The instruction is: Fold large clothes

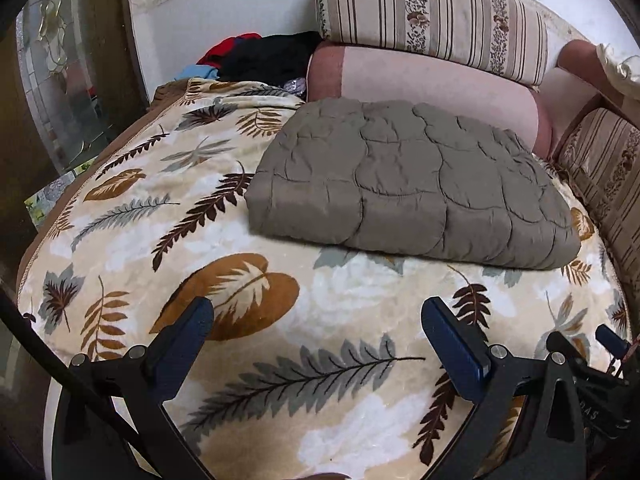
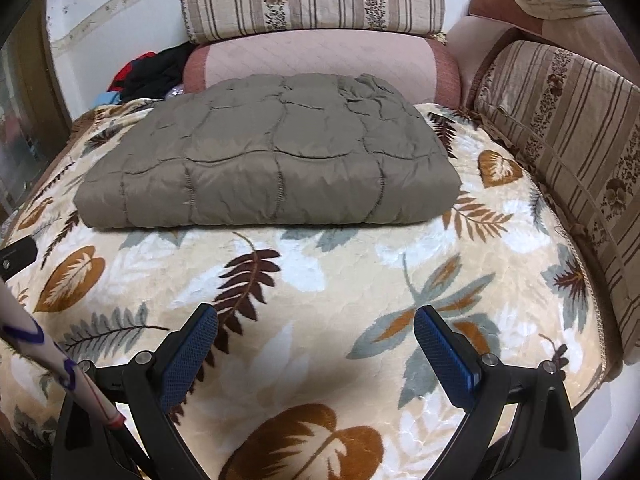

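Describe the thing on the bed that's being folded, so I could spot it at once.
Find the bed's leaf-print blanket. Toward its far end, before the pink bolster, lies the folded quilted garment. It alone is plain grey-brown, puffy with stitched panels; everything nearby is patterned, striped or pink.

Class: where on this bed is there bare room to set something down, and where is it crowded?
Free: the leaf blanket between the quilt and both open grippers, and left of the quilt. Crowded: cushions along the back and right, clothes pile in the far-left corner.

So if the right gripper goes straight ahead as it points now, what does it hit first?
Probably the near edge of the folded quilt. The right gripper is open over the leaf-print blanket; depth is unclear.
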`<state>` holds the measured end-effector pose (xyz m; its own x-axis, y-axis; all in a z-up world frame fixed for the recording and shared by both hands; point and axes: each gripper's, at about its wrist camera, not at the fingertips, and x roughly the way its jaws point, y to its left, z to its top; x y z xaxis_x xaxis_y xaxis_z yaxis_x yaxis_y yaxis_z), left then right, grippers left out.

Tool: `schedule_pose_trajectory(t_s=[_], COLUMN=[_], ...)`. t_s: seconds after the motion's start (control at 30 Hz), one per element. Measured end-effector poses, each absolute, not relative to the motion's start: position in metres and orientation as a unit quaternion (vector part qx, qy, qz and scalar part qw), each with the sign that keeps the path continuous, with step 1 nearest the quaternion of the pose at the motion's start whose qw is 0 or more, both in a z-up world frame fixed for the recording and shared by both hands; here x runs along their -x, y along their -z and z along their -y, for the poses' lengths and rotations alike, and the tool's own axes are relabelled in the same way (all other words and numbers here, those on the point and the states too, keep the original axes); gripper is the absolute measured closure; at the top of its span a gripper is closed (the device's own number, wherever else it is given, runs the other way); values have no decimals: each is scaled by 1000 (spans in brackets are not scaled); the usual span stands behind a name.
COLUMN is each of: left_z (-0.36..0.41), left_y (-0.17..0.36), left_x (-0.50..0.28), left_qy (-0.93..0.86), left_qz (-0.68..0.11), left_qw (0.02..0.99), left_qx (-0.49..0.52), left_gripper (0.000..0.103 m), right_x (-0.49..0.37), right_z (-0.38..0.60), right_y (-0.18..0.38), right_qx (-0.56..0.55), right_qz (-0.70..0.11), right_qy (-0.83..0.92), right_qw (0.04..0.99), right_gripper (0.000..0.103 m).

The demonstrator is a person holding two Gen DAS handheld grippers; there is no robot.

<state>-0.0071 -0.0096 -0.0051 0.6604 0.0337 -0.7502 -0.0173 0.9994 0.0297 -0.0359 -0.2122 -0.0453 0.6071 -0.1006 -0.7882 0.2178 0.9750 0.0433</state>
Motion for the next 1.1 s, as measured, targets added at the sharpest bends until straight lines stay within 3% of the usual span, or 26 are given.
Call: schedule_pose_trajectory(t_s=[1.1], left_z=[29], left_y=[41], left_x=[7], left_qy=[17], left_qz=[-475], left_qw=[880], left_qx=[-20], left_gripper=[0], right_x=[34], right_z=[216], right_y=[61], right_qx=[-58], right_qz=[-468], right_qy=[110], right_qw=[875], right_gripper=[3])
